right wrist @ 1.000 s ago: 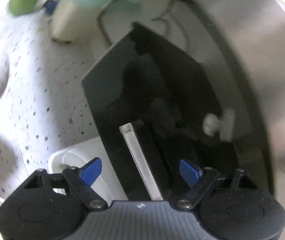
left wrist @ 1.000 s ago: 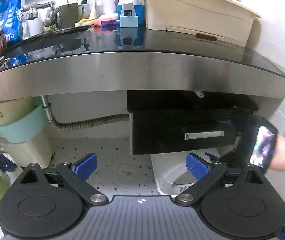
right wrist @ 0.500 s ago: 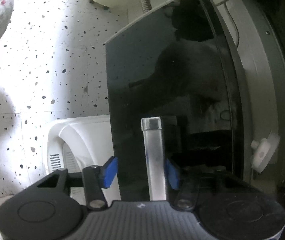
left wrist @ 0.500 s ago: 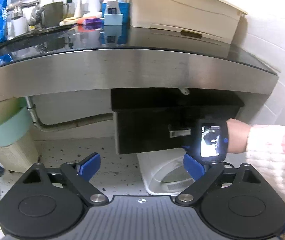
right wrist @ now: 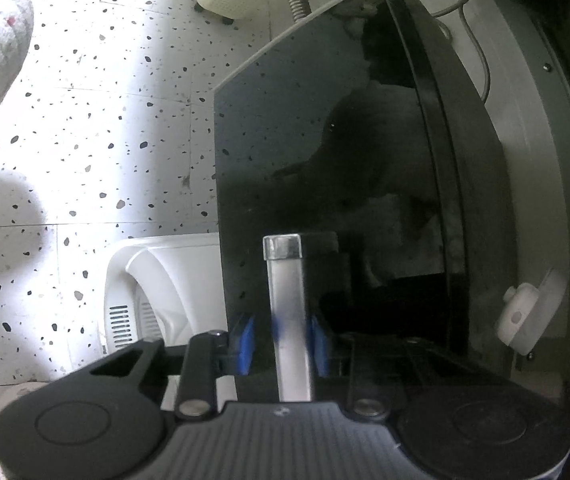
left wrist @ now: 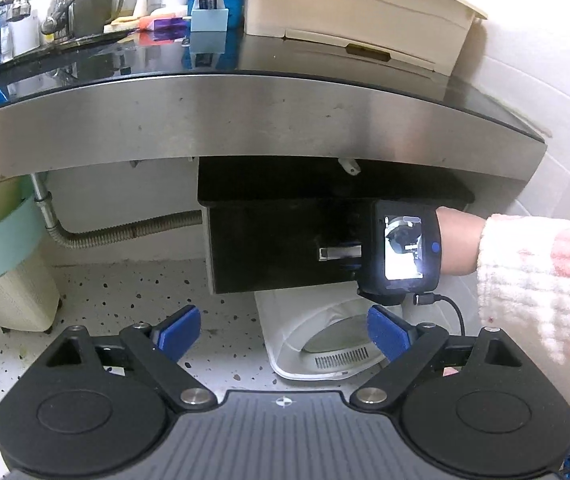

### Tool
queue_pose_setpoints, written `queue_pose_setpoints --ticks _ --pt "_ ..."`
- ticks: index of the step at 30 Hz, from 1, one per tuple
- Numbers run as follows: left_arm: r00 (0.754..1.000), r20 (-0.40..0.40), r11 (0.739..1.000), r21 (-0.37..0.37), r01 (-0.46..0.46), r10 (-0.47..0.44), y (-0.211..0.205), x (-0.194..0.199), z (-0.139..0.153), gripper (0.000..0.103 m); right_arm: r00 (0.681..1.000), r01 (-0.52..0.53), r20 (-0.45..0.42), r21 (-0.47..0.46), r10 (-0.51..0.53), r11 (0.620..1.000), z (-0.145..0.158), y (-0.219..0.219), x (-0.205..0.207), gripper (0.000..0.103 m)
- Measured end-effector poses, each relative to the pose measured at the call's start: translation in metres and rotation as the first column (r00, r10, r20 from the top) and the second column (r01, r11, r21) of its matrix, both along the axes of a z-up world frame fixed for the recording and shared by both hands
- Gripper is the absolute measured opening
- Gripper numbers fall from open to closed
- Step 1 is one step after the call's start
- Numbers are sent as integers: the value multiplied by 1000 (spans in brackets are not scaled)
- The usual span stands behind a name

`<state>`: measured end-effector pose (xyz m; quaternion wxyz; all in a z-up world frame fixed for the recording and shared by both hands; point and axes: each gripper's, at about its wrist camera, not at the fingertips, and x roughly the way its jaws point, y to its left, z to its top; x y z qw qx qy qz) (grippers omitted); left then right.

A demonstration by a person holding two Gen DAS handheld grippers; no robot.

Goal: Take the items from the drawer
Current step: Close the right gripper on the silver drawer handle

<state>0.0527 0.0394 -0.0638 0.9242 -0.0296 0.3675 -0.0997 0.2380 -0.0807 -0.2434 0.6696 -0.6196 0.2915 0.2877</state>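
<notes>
Our right tongs [right wrist: 281, 340] pinch the silver drawer handle [right wrist: 287, 308] on the black drawer [left wrist: 285, 252], its contents hidden. Our left tongs [left wrist: 285, 328] hang spread above the speckled floor [left wrist: 133, 292].

left gripper [left wrist: 281, 330]: blue pads spread wide apart, nothing between them, low in the foreground
drawer [left wrist: 285, 252]: black, under the steel counter edge [left wrist: 245, 120]
handle [left wrist: 339, 253]: silver bar on the drawer front
right gripper [left wrist: 403, 256]: at the handle, its lit screen facing the camera
floor: white bin [left wrist: 317, 332] below the drawer
</notes>
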Motion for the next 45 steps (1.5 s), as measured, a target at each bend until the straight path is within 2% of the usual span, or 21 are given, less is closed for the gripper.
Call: queue_pose_setpoints --ticks 17,45 --pt "1000 -23 1000 9 -1 1 2 -2 0 91 997 77 -9 83 -77 994 5 0 3 32" --pt "999 -41 999 24 27 -26 -9 -3 -4 91 997 79 -2 70 -79 994 5 3 -16 32"
